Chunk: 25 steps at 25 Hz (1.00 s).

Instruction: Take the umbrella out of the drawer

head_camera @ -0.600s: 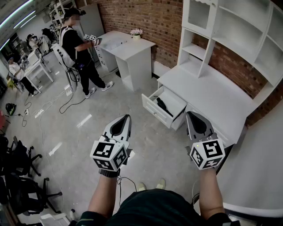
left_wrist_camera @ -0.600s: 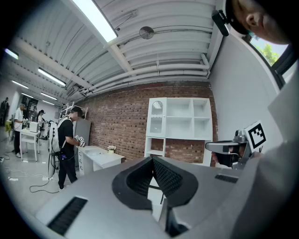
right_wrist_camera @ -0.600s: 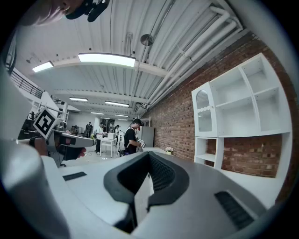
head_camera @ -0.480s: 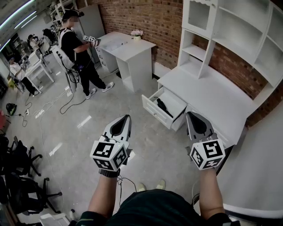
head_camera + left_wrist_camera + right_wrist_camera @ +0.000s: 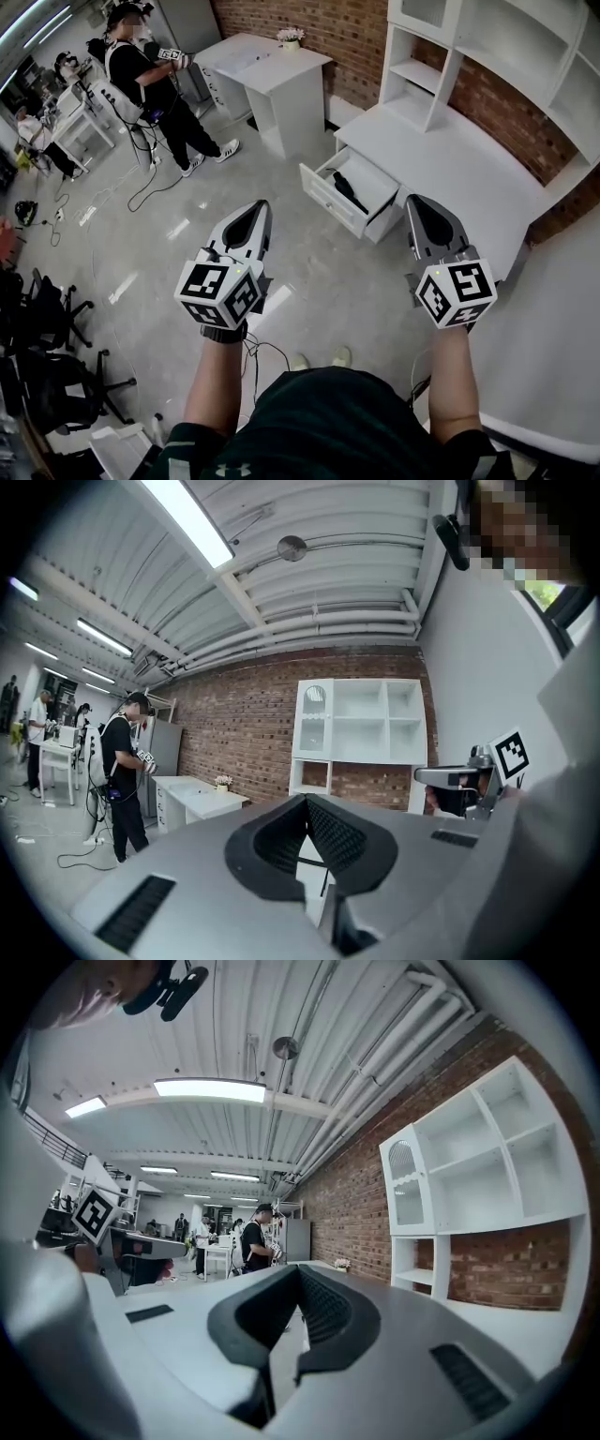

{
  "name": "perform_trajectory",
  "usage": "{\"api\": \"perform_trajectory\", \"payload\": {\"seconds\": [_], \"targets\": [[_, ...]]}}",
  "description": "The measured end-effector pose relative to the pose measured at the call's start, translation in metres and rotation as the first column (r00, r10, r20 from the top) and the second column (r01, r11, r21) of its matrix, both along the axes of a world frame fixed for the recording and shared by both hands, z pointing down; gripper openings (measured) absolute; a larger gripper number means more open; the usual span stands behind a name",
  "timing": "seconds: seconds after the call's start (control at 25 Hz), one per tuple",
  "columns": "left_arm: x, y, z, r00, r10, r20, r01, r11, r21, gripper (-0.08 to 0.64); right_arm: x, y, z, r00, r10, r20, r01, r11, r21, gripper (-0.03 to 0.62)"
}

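Umbrella point(image 5: 346, 191): black and folded, lying aslant inside the open drawer; nothing touches it.
Drawer point(image 5: 325, 201): white, pulled out from under the counter's front edge over the floor, with its front panel towards the person wearing the camera.
Counter point(image 5: 469, 183): white and long, set against the brick wall, its top bare.
Left claw point(image 5: 257, 206): held level over the floor, to the left of the drawer and well apart from it. In its own view the jaws are closed, tip against tip, with nothing between them.
Right claw point(image 5: 418, 201): held level. In the head view it shows against the counter's front edge, to the right of the drawer and apart from it. Its own view shows the jaws closed together and empty.
Shelf unit point(image 5: 487, 47): white, with open compartments, standing on the back of the counter.
Brick wall point(image 5: 319, 28): red-brown, running behind the counter and the shelf unit.
Smaller counter point(image 5: 267, 70): white, farther along the wall, with a flower pot point(image 5: 290, 37) at its back edge.
Bystander point(image 5: 141, 80): in dark clothes, standing beside the smaller counter and holding a device with a marker cube.
Floor point(image 5: 309, 272): glossy grey, with cables lying on it at the left.
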<state>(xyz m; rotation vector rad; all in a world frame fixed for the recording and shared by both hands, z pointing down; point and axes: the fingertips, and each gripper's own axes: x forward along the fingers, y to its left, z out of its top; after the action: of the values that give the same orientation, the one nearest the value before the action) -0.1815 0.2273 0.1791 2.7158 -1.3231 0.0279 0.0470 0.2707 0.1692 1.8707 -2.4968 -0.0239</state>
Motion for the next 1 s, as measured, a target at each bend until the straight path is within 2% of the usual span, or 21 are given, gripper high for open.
{"api": "perform_trajectory", "payload": {"seconds": [0.4,0.6,0.8,1.0], "targets": [[0.020,0.001,0.007,0.999,-0.050,0.001,0.050,0.999,-0.003,0.008,0.026,0.000,0.020,0.999,-0.046,0.023,0.046,0.999,-0.021,0.004],[0.031,-0.006,0.013,0.999,-0.050,0.008,0.050,0.999,-0.013,0.008,0.037,-0.008,0.028,0.999,-0.046,0.028,0.047,0.998,-0.034,0.004],[0.036,-0.024,0.024,0.999,-0.031,0.015,0.031,0.999,-0.018,0.008,0.033,-0.026,0.040,0.999,-0.043,0.025,0.044,0.998,-0.047,0.005],[0.033,-0.065,0.034,1.000,-0.013,0.008,0.014,0.999,-0.031,0.008,0.027,-0.061,0.047,1.000,-0.024,0.019,0.025,0.998,-0.062,0.004]]}}
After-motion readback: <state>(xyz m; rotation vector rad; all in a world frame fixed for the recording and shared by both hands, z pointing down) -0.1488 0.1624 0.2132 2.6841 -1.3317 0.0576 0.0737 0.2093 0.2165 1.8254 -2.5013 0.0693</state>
